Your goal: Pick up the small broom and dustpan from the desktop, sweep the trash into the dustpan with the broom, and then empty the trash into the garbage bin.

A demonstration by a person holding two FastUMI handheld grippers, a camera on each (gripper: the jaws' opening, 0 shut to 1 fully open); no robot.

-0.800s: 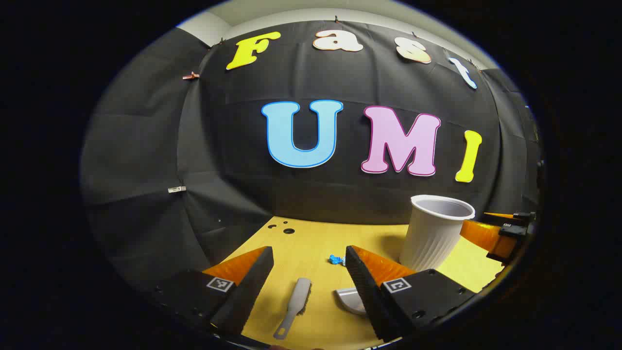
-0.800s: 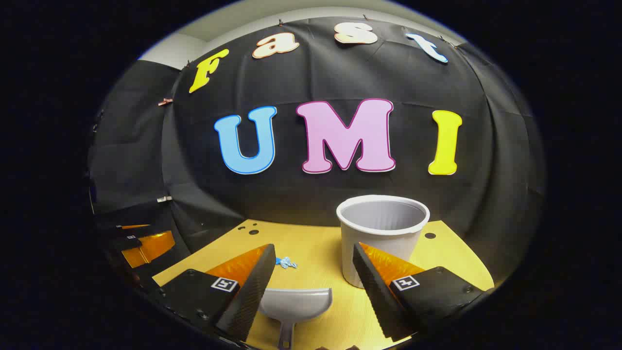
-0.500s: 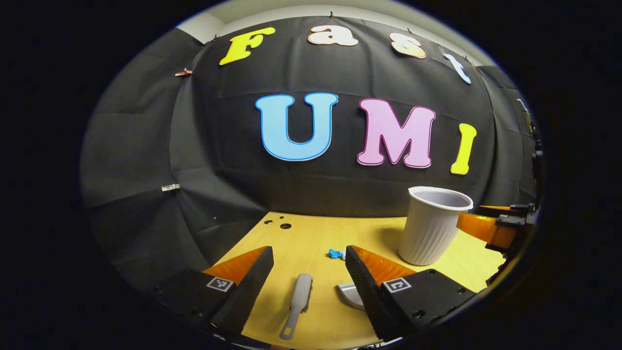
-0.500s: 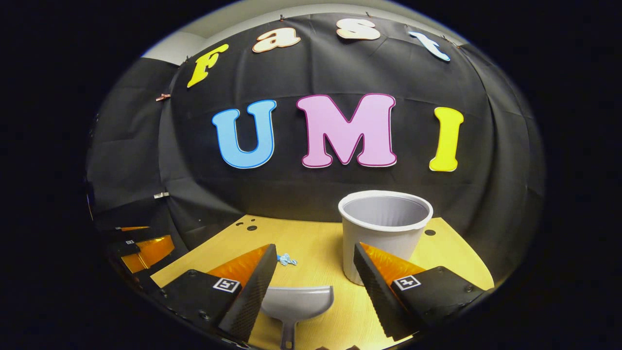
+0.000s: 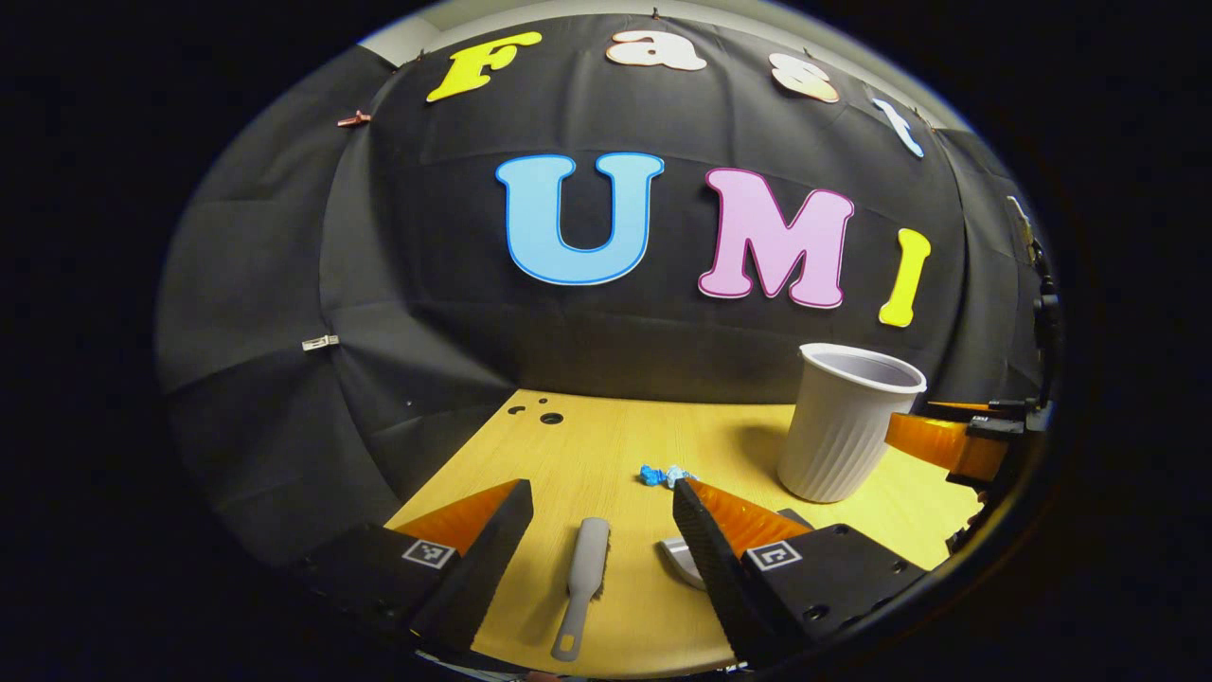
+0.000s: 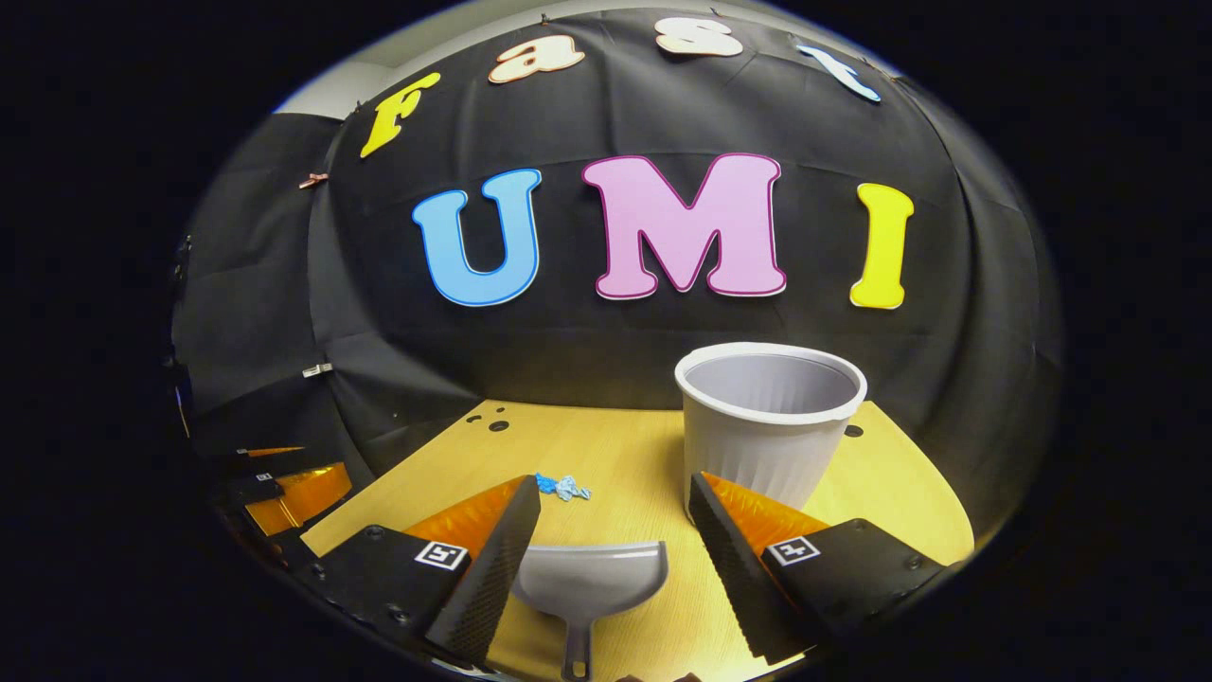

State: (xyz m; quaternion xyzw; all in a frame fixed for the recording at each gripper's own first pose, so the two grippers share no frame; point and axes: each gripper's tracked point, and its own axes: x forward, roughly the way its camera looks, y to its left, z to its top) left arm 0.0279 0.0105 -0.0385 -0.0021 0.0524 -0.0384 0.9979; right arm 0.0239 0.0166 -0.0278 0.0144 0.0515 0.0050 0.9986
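Both tools are hovering low over the wooden desk (image 5: 606, 445), each one spread wide with nothing between its fingers.

In the left gripper view, the left tool (image 5: 602, 511) sits right over the small grey broom (image 5: 581, 585), which lies flat on the desk between the two fingers with its handle pointing back toward the camera. Neither finger touches it. A bit of the dustpan (image 5: 680, 557) peeks out just behind the right-hand finger. The blue crumpled trash (image 5: 660, 474) is a little farther out on the desk, near that finger's tip, and the white ribbed cup serving as the garbage bin (image 5: 847, 426) stands upright well off to the right.

In the right gripper view, the right tool (image 6: 614, 504) is lined up over the grey dustpan (image 6: 589, 580), flat on the desk, handle toward the camera, pan mouth facing away. The trash (image 6: 562, 487) lies just beyond the left-hand finger's tip, and the garbage bin (image 6: 769, 426) stands close behind the other finger.
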